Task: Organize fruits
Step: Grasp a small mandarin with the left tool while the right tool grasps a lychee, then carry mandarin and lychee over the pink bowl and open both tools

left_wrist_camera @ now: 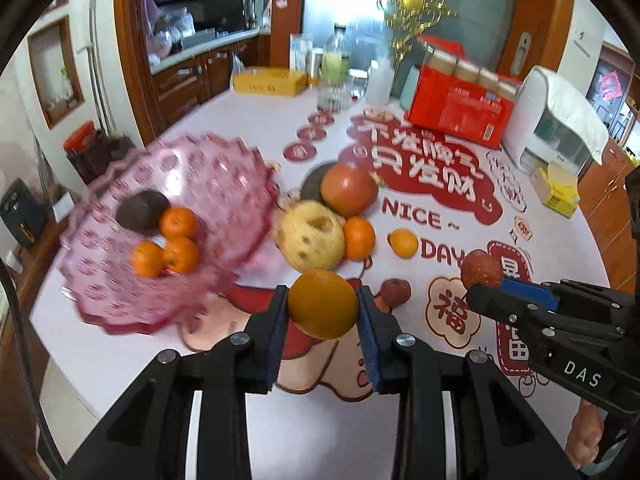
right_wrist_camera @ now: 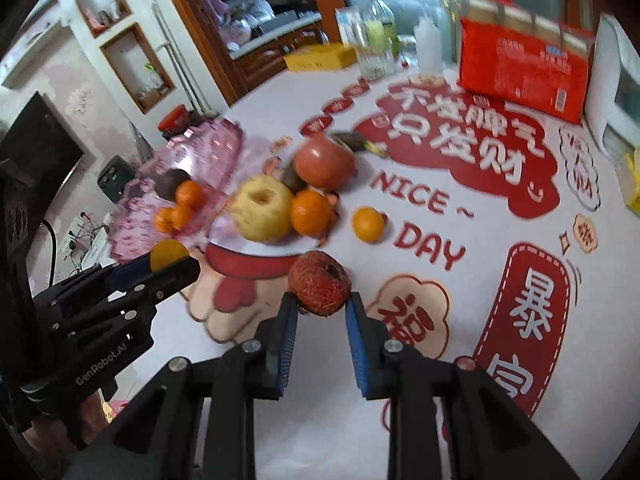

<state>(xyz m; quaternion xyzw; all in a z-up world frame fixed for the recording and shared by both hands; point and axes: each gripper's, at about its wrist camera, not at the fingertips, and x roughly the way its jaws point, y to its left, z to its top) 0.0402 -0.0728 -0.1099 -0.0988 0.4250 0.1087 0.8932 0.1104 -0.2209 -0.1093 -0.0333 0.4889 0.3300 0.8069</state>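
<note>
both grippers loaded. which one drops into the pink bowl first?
Left, probably. Left gripper holds the orange right beside the pink bowl; right gripper with its red fruit sits farther off.

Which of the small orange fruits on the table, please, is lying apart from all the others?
The lone orange beside the "DAY" lettering: bare table surrounds it, whereas another orange sits against the yellow apple and three lie in the pink bowl.
</note>
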